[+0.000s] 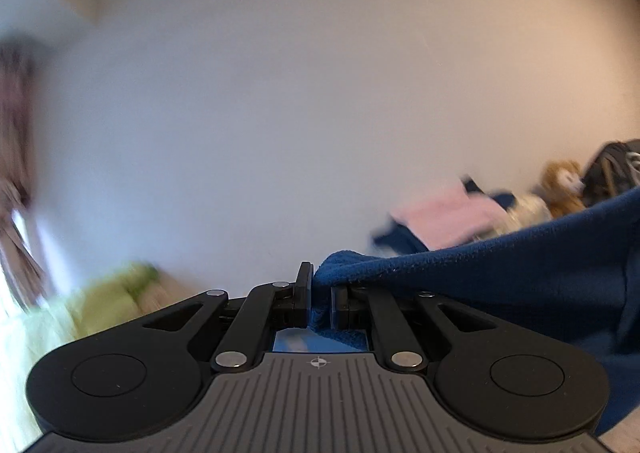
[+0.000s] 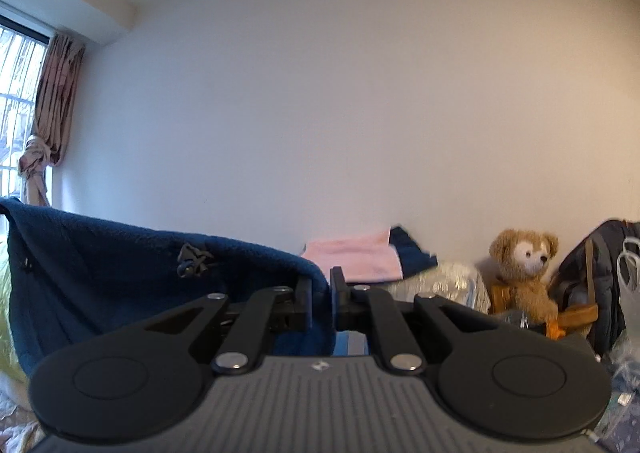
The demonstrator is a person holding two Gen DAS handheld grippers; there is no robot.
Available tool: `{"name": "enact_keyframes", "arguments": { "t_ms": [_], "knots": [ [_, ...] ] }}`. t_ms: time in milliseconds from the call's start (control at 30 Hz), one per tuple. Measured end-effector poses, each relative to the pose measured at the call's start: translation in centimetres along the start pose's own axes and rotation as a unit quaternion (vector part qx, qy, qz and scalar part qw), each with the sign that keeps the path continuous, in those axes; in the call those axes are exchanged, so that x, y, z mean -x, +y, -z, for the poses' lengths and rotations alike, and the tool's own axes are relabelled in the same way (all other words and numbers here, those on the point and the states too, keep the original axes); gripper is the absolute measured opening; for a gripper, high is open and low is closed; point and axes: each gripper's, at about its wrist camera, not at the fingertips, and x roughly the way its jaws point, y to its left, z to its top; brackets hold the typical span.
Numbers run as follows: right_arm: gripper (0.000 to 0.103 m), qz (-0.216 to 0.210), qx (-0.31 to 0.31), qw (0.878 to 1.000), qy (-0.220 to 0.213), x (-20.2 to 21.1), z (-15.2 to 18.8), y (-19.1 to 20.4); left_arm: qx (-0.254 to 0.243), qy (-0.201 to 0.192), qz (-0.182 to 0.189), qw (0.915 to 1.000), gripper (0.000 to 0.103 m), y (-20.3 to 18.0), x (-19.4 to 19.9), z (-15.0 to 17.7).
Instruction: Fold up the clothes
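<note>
In the left wrist view, the left gripper (image 1: 320, 299) has its black jaws pinched onto a bunched edge of a dark blue fleece garment (image 1: 500, 273). The cloth is nappy and soft, and it stretches away from the jaws to the right in a taut, rising band that fills the lower right of the view. The gripper body is matte black with round pivot caps and a ribbed grey plate nearest the camera. Behind, a plain pale wall (image 1: 300, 93) is blurred. Far right lie a pink folded cloth (image 1: 448, 215) and a brown plush bear (image 1: 562, 191); at near left is a smeared yellow-green fabric (image 1: 108, 299).

In the right wrist view, the right gripper (image 2: 320, 301) is likewise clamped on the fleece garment (image 2: 120, 273), which here sweeps off to the left as a sagging, fuzzy sheet with a small dark cord toggle (image 2: 192, 259) on it. Sharp in the background are the pink folded cloth (image 2: 356, 257), the shaggy plush bear (image 2: 524, 269) seated upright, a dark backpack (image 2: 592, 273) at far right, and a knotted pinkish curtain (image 2: 50, 113) beside a barred window (image 2: 16, 93) at left.
</note>
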Motion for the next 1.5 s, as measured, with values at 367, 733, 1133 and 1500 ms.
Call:
{"name": "enact_keyframes", "arguments": {
  "t_ms": [367,733,1133,1500],
  "knots": [
    [0.009,0.007,-0.043,0.988,0.148,-7.3,10.9,-3.1,0.004,0.171,0.057,0.9835,0.008,-1.2,-11.0,10.8],
    [0.009,0.040,-0.020,0.975,0.218,-11.6,19.2,-4.2,0.003,0.208,0.091,0.9739,0.008,-4.5,-15.4,16.9],
    [0.010,0.063,0.170,0.951,0.249,-3.3,34.5,-4.6,-0.069,0.202,0.202,0.9558,0.009,-11.4,-3.5,30.7],
    [0.013,0.074,0.344,0.898,0.264,2.1,45.5,0.4,-0.028,0.236,0.223,0.9456,0.009,-11.1,-1.3,35.7]
  ]
}}
